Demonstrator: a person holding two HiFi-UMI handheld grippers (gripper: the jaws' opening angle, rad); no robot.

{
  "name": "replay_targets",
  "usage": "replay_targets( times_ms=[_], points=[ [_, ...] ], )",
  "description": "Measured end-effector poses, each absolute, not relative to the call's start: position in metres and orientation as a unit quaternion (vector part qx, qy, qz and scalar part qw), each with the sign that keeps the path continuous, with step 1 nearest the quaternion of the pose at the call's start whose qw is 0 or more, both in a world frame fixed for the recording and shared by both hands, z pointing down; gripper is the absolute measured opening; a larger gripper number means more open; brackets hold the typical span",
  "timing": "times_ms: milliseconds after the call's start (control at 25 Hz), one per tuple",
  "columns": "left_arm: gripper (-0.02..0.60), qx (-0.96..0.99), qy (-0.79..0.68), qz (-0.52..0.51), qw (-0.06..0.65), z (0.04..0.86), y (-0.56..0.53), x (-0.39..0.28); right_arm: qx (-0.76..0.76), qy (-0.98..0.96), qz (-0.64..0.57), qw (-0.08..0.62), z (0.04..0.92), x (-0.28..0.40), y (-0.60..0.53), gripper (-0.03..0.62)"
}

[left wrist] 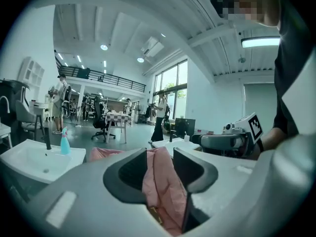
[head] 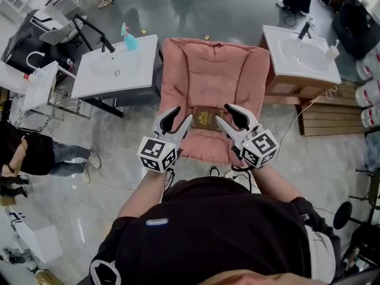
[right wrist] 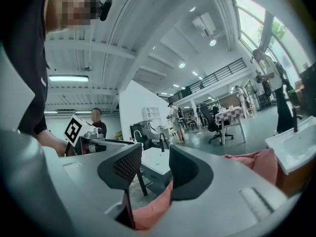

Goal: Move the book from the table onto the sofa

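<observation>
From the head view alone the whole layout reads. The book (head: 203, 119), brown with a gilt cover, lies flat on the pink sofa (head: 208, 64), the surface that carries it. It sits in the gap between the left tool (head: 181, 114) and the right tool (head: 223, 113), just beside each tool's inner jaw tip and touched by neither, as far as this view shows.

The left gripper view shows its jaws spread wide and gripping nothing, with only a fold of pink cushion beyond the gap. A small brownish sliver low between the jaws may be the book's corner, but it is too small to tell.

The right gripper view shows its jaws wide apart too and empty. Pink cushion edge lies under them and bare floor ahead, and the book does not appear there.

A white washbasin (head: 116, 70) with a teal spray bottle (head: 129, 39) stands well off to the left tool's outer side.

The tools' marker cubes and the person's arms cover part of the cushion's near edge.
</observation>
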State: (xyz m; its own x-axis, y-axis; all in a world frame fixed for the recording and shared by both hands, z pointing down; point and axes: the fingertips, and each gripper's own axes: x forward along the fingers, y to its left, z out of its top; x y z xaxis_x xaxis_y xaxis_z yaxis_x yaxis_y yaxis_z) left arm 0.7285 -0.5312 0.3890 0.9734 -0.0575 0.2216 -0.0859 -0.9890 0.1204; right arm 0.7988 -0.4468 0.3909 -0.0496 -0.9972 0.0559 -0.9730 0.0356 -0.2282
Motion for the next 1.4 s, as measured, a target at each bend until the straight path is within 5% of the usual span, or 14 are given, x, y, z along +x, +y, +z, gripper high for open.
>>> replay_targets(
  times_ms=[520, 760, 1400],
  points=[
    [0.07, 0.998, -0.055, 0.03, 0.034, 0.316, -0.544, 0.594, -0.658, 0.75, -0.028, 0.067, 0.315, 0.676, -0.475, 0.132],
    [0.003, 0.998, -0.063, 0.011, 0.022, 0.29, -0.548, 0.514, -0.641, 0.765, -0.001, 0.069, 0.281, 0.604, -0.479, 0.039],
    [0.002, 0.998, -0.048, 0.025, 0.029, 0.271, -0.517, 0.386, -0.645, 0.761, 0.009, 0.066, 0.252, 0.5, -0.44, 0.029]
  ],
)
